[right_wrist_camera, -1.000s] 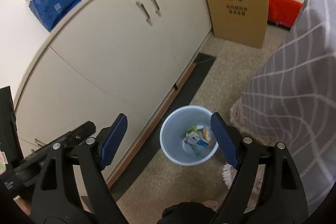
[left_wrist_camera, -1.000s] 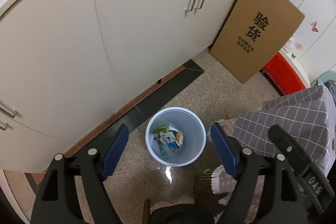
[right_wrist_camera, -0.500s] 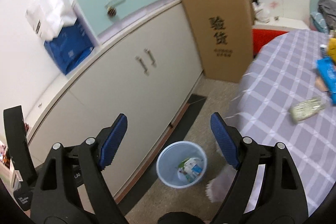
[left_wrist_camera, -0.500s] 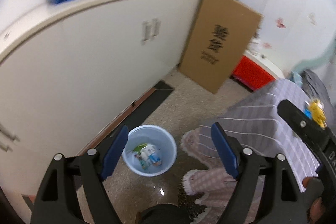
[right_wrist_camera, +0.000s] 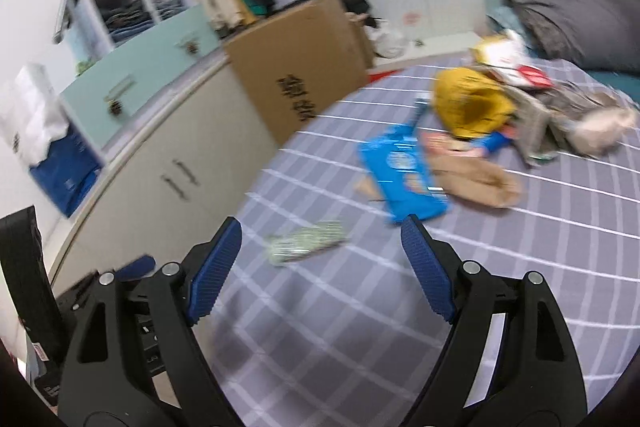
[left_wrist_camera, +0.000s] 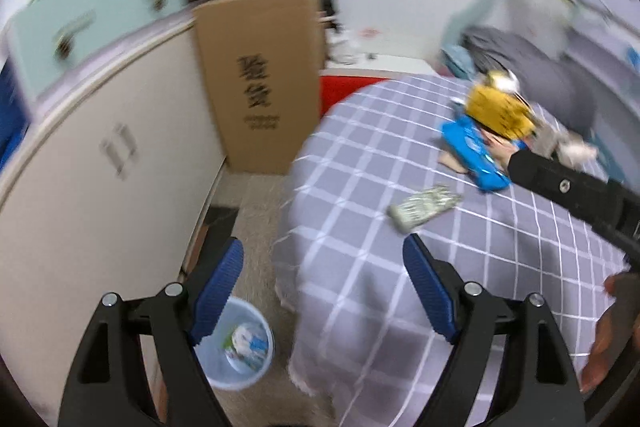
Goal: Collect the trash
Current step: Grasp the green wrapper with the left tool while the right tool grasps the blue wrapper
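Observation:
A pale blue bin (left_wrist_camera: 240,347) with wrappers inside stands on the floor at the bed's corner. On the grey checked bedspread (right_wrist_camera: 400,327) lie a silvery-green wrapper (right_wrist_camera: 306,241) (left_wrist_camera: 424,207), a blue packet (right_wrist_camera: 402,173) (left_wrist_camera: 474,157), a yellow bag (right_wrist_camera: 468,105) (left_wrist_camera: 498,111) and a tan scrap (right_wrist_camera: 476,181). My left gripper (left_wrist_camera: 322,291) is open and empty over the bed's edge. My right gripper (right_wrist_camera: 320,267) is open and empty above the bedspread, just short of the silvery wrapper. The frames are blurred.
White cabinets (left_wrist_camera: 80,187) run along the left, with a cardboard sheet (left_wrist_camera: 260,79) leaning against them and a red box (left_wrist_camera: 340,91) behind. Grey bedding (right_wrist_camera: 572,15) and more clutter (right_wrist_camera: 560,107) lie at the bed's far side. A hand (left_wrist_camera: 612,331) holds the right tool.
Both grippers have risen and swung right, from above the bin to over the bed. The bin has slid to the lower left and the trash on the bedspread has come into view.

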